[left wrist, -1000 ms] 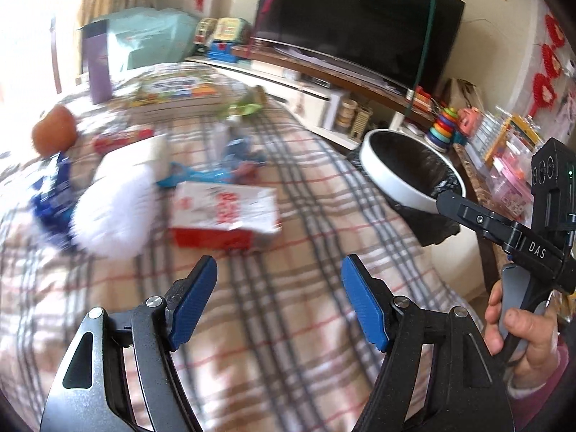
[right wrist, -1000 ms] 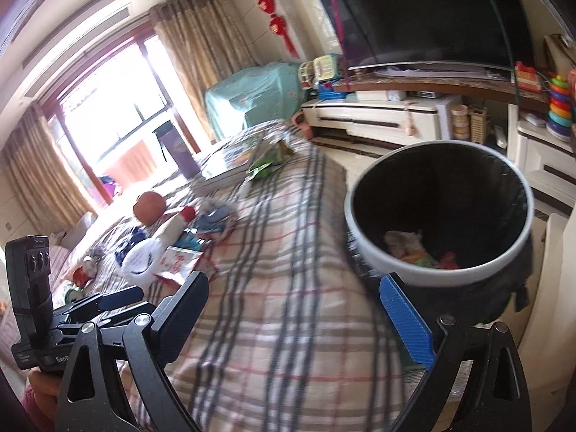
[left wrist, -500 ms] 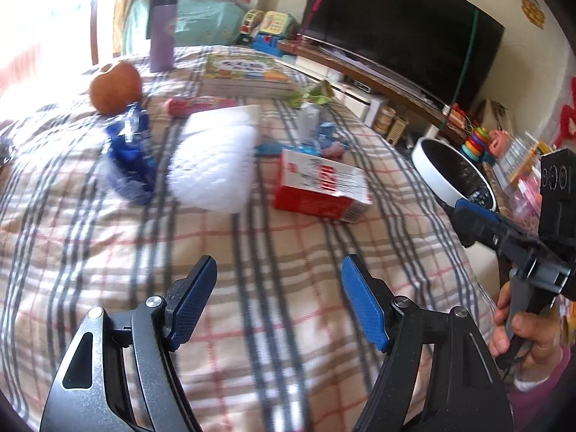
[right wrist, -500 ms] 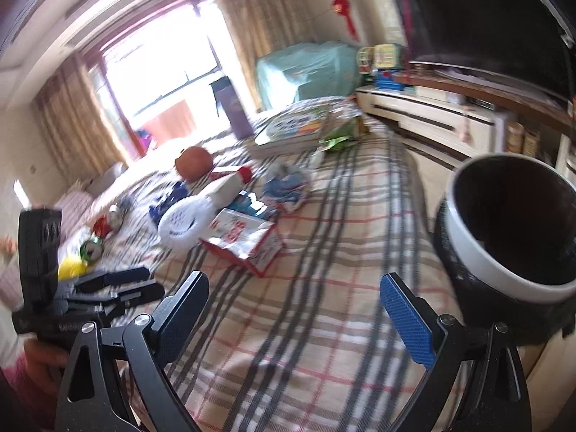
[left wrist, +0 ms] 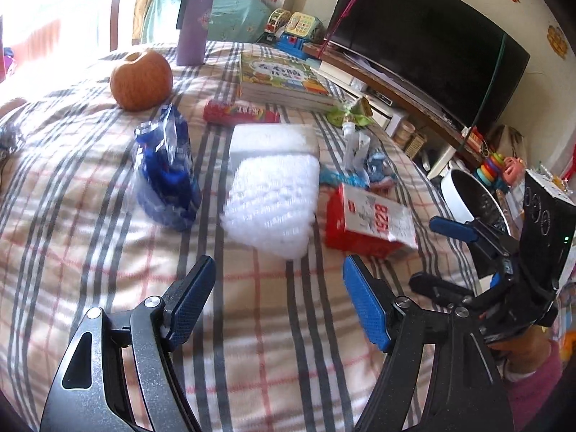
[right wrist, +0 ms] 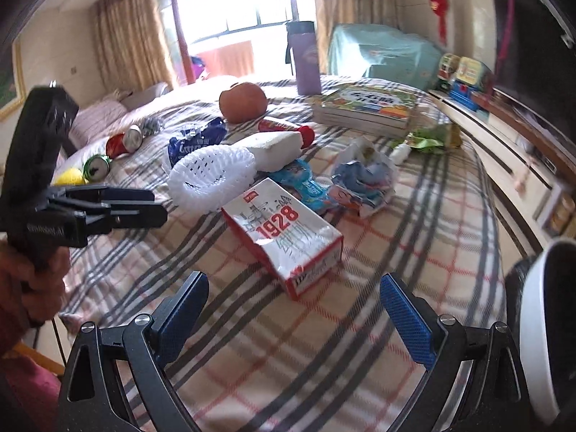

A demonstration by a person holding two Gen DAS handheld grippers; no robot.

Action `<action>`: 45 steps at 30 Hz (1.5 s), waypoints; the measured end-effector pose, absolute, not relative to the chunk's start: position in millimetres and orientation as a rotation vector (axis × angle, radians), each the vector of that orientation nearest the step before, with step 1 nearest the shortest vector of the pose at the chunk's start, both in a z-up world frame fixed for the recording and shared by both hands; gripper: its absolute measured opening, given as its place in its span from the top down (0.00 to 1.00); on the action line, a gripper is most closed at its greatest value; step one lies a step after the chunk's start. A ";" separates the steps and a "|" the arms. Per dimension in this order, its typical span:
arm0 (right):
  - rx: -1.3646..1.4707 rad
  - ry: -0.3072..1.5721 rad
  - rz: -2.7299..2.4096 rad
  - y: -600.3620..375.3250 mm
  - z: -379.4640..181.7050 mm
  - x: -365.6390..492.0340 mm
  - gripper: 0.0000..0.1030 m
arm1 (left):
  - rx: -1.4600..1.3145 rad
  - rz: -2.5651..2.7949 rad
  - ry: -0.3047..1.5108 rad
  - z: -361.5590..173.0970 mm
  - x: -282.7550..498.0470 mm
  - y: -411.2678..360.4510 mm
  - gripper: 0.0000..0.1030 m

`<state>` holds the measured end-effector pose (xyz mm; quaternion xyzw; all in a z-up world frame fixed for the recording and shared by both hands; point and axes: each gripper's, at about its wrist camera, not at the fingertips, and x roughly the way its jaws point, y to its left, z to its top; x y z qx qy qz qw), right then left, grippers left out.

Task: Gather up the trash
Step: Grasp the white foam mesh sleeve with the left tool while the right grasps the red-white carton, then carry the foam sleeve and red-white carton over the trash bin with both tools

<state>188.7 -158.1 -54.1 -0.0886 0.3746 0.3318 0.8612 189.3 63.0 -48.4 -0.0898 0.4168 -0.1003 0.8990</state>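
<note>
the left tongs [left wrist: 279, 300] and the right tongs [right wrist: 293, 309] both stand wide apart with nothing between them, poised over the plaid bed [right wrist: 360, 360]. just ahead of the right tongs lies the red-and-white carton [right wrist: 284, 237]; the white foam net [left wrist: 273, 201] lies just ahead of the left tongs, with the carton to their right. past these lie the blue wrapper [left wrist: 165, 176] and other litter, and the white-rimmed bin [right wrist: 543, 324] stands right of the right tongs.

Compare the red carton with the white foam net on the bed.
The red carton is a printed box, red and white with the number 1928; the foam net is plain white mesh. The carton has flat faces and corners; the net is a soft, rounded sleeve with an open end. The carton lies nearer the right gripper; the net lies beyond it, against a white block. Both lie loose on the plaid bedspread, ungripped.
</note>
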 end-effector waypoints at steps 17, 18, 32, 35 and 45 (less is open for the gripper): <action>-0.246 0.839 0.713 -140.8 -64.9 210.9 0.45 | -0.136 -0.221 0.854 -62.2 210.4 60.5 0.63; -0.236 0.846 0.704 -142.9 -65.3 210.1 0.46 | -0.140 -0.225 0.853 -62.1 207.8 60.4 0.64; 0.047 0.801 0.538 -213.8 -50.2 160.4 0.50 | -0.145 -0.345 0.817 -43.7 178.6 22.0 0.75; 0.092 0.787 0.491 -231.9 -47.3 151.9 0.51 | -0.135 -0.388 0.815 -41.2 175.4 5.7 0.75; 0.176 0.784 0.392 -271.8 -46.5 132.4 0.51 | -0.085 -0.486 0.815 -35.2 170.8 -41.9 0.75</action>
